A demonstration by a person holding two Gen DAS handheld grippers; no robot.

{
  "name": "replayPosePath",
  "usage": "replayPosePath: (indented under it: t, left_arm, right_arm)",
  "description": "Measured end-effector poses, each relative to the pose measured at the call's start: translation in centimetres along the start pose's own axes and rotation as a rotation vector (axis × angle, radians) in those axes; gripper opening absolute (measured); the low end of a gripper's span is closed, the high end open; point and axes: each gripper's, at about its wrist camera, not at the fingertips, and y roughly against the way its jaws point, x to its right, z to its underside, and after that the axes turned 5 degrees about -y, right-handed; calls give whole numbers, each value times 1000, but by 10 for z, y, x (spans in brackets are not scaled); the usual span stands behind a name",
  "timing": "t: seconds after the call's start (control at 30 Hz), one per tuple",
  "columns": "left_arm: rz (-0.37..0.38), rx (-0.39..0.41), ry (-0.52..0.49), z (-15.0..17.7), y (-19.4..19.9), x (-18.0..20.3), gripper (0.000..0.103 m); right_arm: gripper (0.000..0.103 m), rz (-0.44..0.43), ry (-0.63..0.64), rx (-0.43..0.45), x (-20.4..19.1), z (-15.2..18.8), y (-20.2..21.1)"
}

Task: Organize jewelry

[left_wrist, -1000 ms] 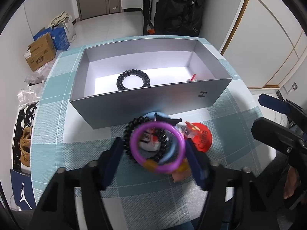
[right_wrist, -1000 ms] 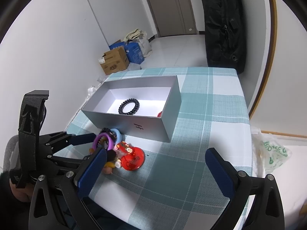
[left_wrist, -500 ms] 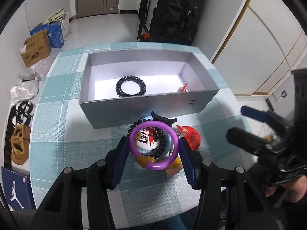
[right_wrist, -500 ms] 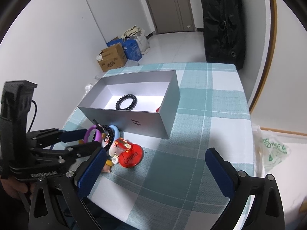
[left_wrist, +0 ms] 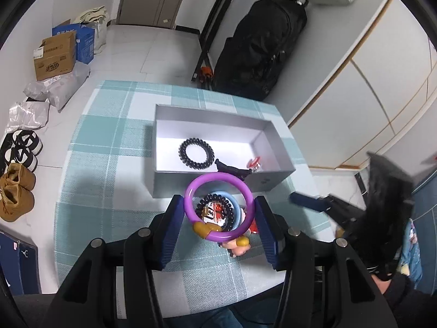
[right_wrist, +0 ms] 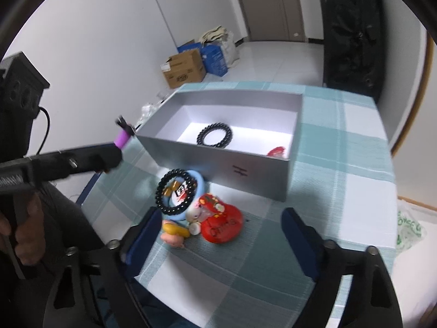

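My left gripper (left_wrist: 218, 207) is shut on a purple bangle (left_wrist: 215, 177) with amber joints. It holds the bangle in the air, in front of the grey box (left_wrist: 169, 183), with a small black piece at the bangle's far edge. Below lies a pile: a black bead bracelet (right_wrist: 164, 199), a blue bangle (right_wrist: 200, 180), a red ornament (right_wrist: 221, 224) and a pink figure (right_wrist: 172, 237). My right gripper (right_wrist: 218, 218) hovers over that pile with its jaws closing and its pads touching nothing. Inside the box lie another black bead bracelet (right_wrist: 200, 136) and a small red item (right_wrist: 277, 151).
The table has a teal checked cloth (right_wrist: 341, 164). Cardboard boxes (left_wrist: 54, 54) and shoes (left_wrist: 16, 191) sit on the floor to the left, and a black bag (left_wrist: 259, 49) stands behind the table. A person's hand (right_wrist: 24, 232) holds the left gripper's handle.
The left gripper has lifted the purple bangle off the pile and up toward the box. The right gripper has come closer to the pile and its jaws have narrowed.
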Motion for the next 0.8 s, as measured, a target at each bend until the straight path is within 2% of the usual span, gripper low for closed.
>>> replayPosePath:
  t: [0.07,0.2,0.37,0.5,0.7,0.8]
  left_arm:
    - [5,8,2,-1,3,-3,47]
    - [13,10,10,-2,5,-11,47]
    - [20,9,29,-2,7,-21,47]
    - [29,11,37,-2,9,-24,47]
    - [43,17,41,-3,11,-23,47]
    - [39,18,37,-3,11,-21,47]
  right_arm:
    - [65,3,12,-24,-2,-1,-8]
    - [55,14,61,-50,-9,-4,-22]
    - [32,13,101,-65,-14,-6,-31]
    - [22,-10,86,-68,-13,-7,-33]
    - [20,-67,8,-74,-2,-7,-33]
    - [13,-83,-13,-59,0,-9,-28]
